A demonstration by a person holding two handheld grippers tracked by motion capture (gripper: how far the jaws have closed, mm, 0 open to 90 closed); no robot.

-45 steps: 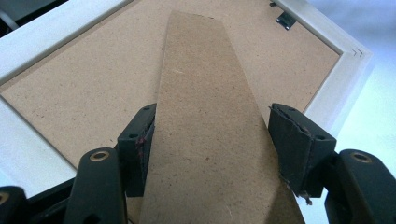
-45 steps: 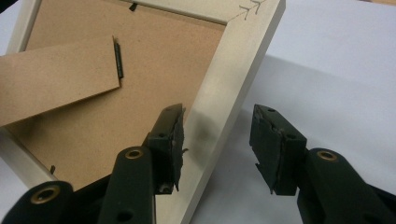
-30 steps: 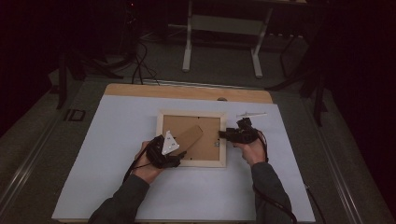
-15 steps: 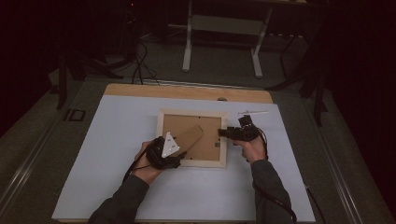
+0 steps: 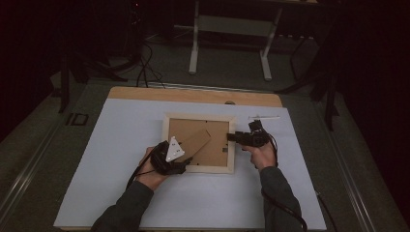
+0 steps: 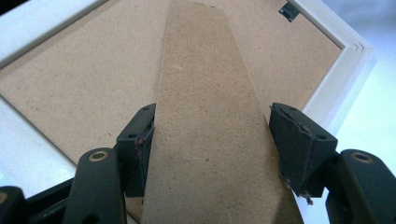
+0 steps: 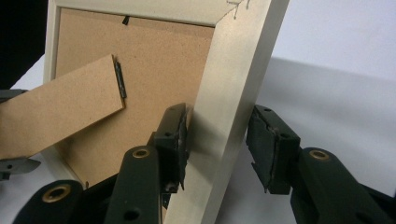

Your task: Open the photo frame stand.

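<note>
The picture frame [image 5: 199, 143] lies face down near the middle of the table [image 5: 111, 145]. The left gripper [image 5: 180, 155] straddles the frame's cardboard stand [image 6: 205, 130], pads seemingly just clear. The right gripper [image 7: 217, 144] has been closing over the frame's right rail, one pad touching. Next: clamp the rail, then swing the stand

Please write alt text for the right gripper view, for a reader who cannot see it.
The right gripper straddles the pale side rail of a picture frame lying face down. One jaw touches the rail; the other stands apart from it. Behind, the cardboard stand juts from the brown backing.
</note>
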